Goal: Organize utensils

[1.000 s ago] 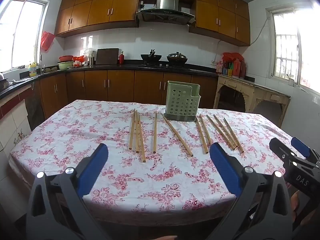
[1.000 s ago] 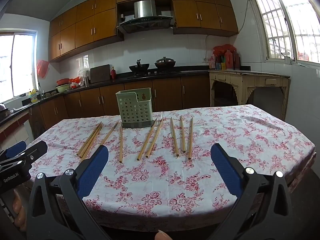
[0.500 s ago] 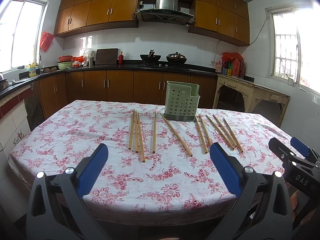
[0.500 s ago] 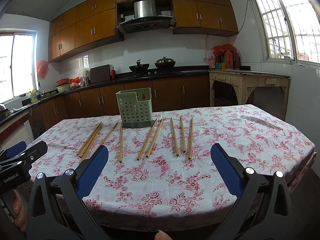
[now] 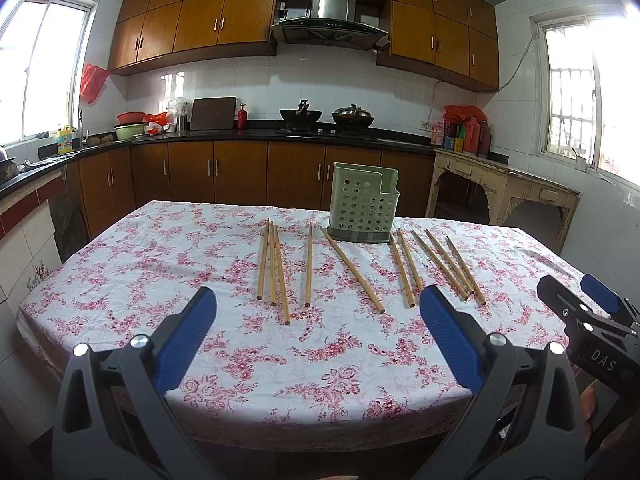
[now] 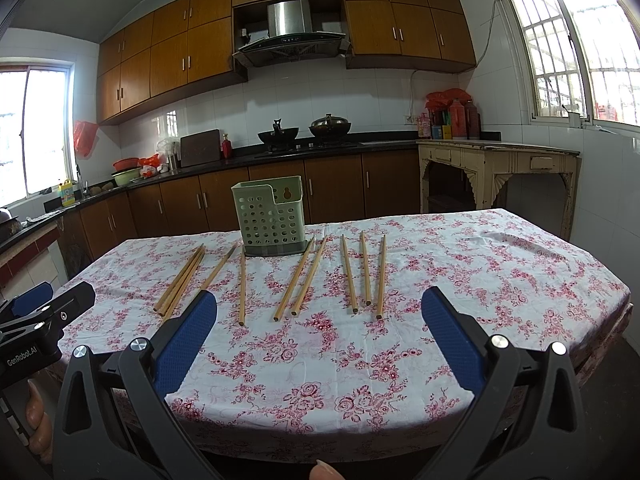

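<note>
I am holding my left gripper point(image 5: 316, 312) and right gripper point(image 6: 318, 314) over the near worktop point(image 5: 280, 360) edge, jaws gaping wide, gripping nothing. Chopsticks point(image 5: 352, 270) are lying flat before the green holder point(image 5: 363, 208).

Near half of floral-cloth table point(image 5: 280, 360) bare, open for approach. Ten wooden chopsticks point(image 5: 308, 264) lie flat mid-table, gaps between groups. Green perforated plastic holder point(image 5: 362, 208) upright behind them, touching some tips. Far right cloth free.
</note>
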The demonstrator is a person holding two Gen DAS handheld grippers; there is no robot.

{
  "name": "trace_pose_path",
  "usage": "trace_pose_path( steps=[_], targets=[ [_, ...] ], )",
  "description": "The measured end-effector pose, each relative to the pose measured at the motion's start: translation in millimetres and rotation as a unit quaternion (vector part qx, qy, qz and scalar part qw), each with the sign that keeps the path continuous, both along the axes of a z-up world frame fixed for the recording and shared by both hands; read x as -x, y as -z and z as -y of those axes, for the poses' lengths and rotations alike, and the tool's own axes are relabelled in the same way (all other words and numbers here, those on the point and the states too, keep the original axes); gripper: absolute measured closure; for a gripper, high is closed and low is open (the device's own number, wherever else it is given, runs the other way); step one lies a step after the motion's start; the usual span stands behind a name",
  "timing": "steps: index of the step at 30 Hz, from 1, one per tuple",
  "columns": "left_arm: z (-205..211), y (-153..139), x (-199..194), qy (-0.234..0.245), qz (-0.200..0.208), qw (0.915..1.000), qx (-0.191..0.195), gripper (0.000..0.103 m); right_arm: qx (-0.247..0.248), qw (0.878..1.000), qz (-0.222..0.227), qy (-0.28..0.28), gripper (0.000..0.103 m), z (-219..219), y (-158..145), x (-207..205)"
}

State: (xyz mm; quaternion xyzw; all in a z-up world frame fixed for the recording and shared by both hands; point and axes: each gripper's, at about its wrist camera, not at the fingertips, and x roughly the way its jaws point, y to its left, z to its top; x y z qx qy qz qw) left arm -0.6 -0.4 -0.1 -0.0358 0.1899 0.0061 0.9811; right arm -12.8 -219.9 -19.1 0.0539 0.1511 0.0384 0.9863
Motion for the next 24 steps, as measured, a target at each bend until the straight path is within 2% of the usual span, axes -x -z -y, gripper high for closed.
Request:
trace_pose_path(
  steps=[24],
  targets=[
    [-0.2, 0.0, -0.7, 0.000, 0.000, 1.0000, 0.000, 0.004, -0.001, 1.000, -0.001, 0.000, 0.002, 0.2, 0.1, -0.6]
  ],
)
